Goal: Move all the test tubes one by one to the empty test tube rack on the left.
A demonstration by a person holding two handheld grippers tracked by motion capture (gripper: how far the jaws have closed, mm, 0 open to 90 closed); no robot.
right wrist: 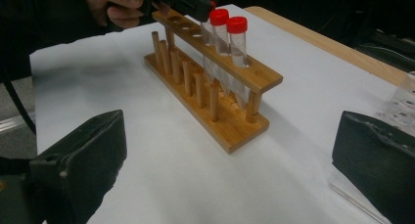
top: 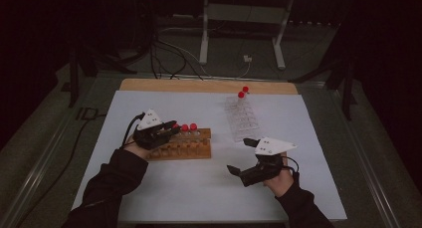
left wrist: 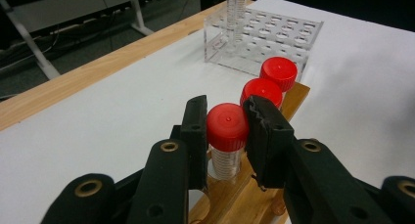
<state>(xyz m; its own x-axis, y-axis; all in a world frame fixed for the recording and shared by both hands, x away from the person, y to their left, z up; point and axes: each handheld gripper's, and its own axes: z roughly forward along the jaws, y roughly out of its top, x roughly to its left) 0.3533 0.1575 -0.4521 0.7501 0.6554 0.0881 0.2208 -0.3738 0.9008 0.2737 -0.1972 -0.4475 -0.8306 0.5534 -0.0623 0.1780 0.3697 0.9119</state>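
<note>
Left gripper (top: 171, 127) is at the wooden rack (top: 185, 144), left-centre of the counter (top: 209, 188). Its jaws are narrowly parted with 1 red-capped tube (left wrist: 226, 136) between them at cap height; one jaw looks to touch the cap, but I can't tell if the grip is closed. That tube stands upright in the rack's top bar, the nearest of 3 in the left gripper view. The other 2 red-capped tubes (left wrist: 270, 82) stand in the next holes along the same bar.

Right gripper (top: 240, 157) hovers over bare counter at near right, well apart from the rack. Jaws wide open, holding nothing.

Clear plastic rack (top: 242, 119) sits right of centre, farther back than the wooden one, with 2 capped tubes (top: 243, 92) standing at its far end. White sheet covers the counter; a wood strip shows along the far edge.
</note>
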